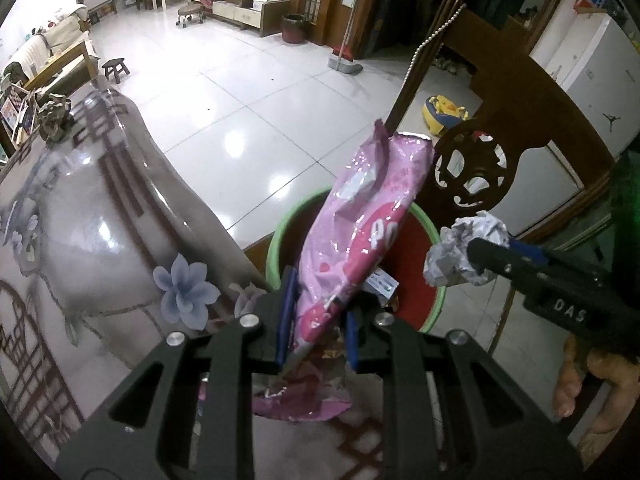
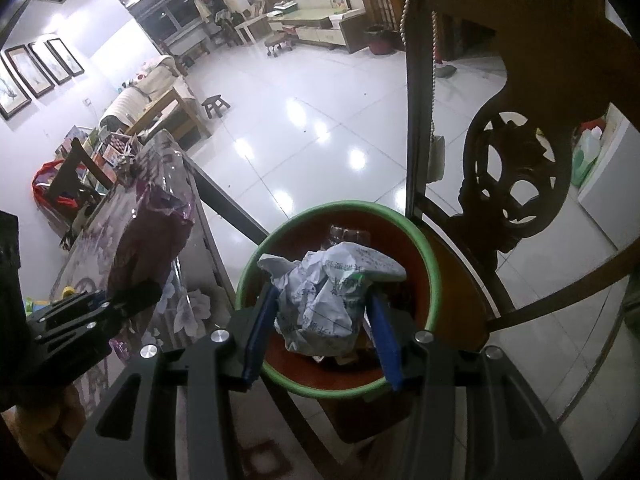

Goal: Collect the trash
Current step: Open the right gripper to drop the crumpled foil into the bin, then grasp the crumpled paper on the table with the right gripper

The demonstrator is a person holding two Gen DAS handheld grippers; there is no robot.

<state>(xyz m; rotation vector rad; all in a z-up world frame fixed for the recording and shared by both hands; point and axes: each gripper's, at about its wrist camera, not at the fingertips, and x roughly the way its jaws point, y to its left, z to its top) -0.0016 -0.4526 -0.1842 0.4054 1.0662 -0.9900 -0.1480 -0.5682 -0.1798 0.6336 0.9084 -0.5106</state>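
Observation:
My left gripper (image 1: 320, 300) is shut on the lower end of a pink plastic wrapper (image 1: 360, 216), which stands up over the near rim of a red bin with a green rim (image 1: 288, 216). My right gripper (image 2: 322, 296) is shut on a crumpled ball of printed paper (image 2: 328, 288) and holds it right above the bin's (image 2: 432, 264) opening. Other scraps lie inside the bin. In the left wrist view the paper ball (image 1: 460, 248) hangs at the bin's right side. The right wrist view shows the left gripper (image 2: 132, 292) and its wrapper (image 2: 152, 224) over the table edge.
A table with a glossy floral cover (image 1: 100, 220) lies to the left of the bin. A carved dark wooden chair (image 2: 516, 176) rises just behind and to the right of it, with a bead string (image 2: 412, 0) hanging nearby. White tiled floor (image 1: 240, 92) stretches beyond.

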